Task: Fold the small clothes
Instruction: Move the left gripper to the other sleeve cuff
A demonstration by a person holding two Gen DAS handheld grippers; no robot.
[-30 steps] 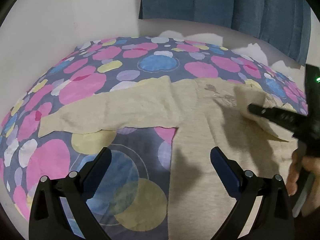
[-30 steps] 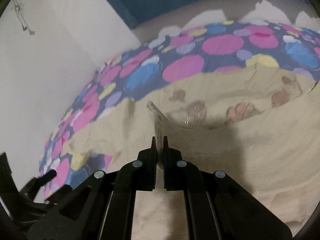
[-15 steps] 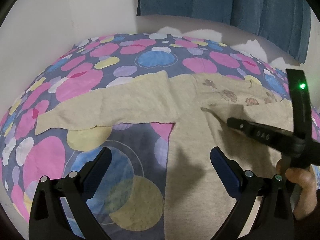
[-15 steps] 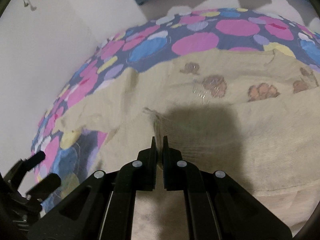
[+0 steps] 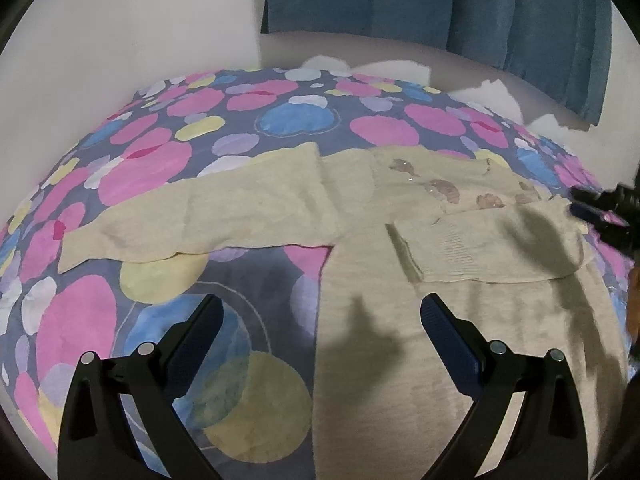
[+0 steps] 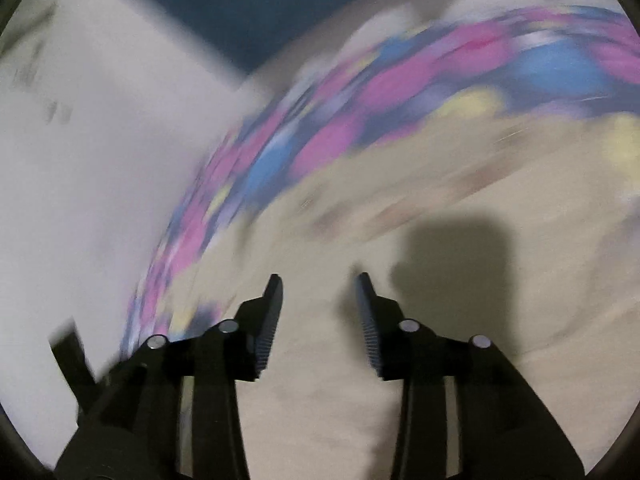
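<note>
One sleeve folded, right gripper opening empty, view blurred

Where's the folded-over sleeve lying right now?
In the left wrist view the folded sleeve lies across the beige sweater's chest at right of centre, just below the brown motifs, cuff pointing left, ahead of the open left gripper.

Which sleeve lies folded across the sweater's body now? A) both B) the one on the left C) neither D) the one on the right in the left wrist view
D: in the left wrist view, that sleeve lies across the sweater; the other sleeve is spread out on the bedsheet.
</note>
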